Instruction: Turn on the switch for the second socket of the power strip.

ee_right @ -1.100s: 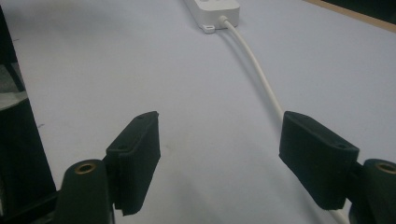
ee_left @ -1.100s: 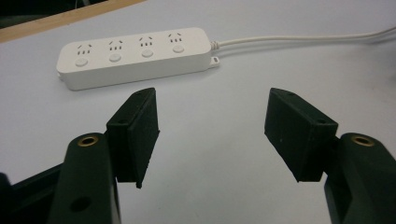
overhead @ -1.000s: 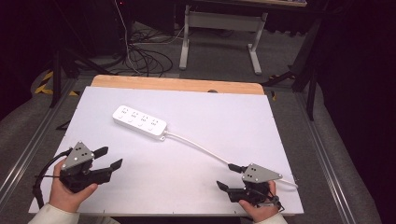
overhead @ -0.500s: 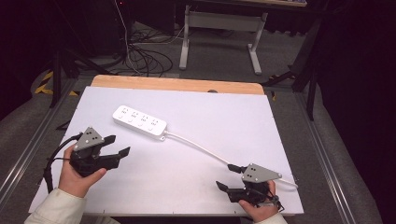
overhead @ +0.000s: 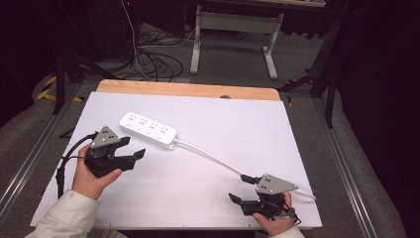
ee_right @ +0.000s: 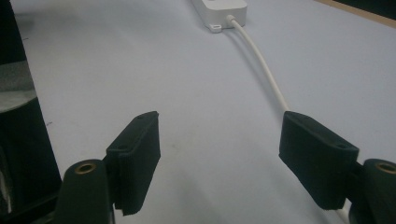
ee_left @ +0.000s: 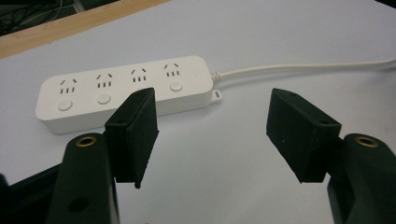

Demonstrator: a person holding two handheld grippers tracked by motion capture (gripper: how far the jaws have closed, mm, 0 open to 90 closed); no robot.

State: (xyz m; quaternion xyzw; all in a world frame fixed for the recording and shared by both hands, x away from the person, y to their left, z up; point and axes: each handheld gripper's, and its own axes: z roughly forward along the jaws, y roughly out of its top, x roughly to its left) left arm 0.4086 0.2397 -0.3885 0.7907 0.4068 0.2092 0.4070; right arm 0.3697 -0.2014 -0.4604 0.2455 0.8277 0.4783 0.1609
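Nearing the power strip [overhead: 148, 130] with your left tongs [overhead: 134, 147], jaws wide and empty; it lies flat on the white surface [overhead: 208, 124], far left of centre. Right tongs [overhead: 239, 188] also wide, empty, beside the cord [overhead: 210, 155]. Strip looks rigid, light, smooth plastic: grip across its narrow width. Left gripper view shows four sockets and buttons; right gripper view its cord end.

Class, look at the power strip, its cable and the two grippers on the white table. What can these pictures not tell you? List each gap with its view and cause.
- Power strip, right gripper view: its sockets are cut off by the top edge.
- Cable, high view: its far end passes behind the right gripper, so no plug is visible.
- Socket markings, high view: too small to read.
- Left gripper, left gripper view: its body is cut off by the bottom edge.
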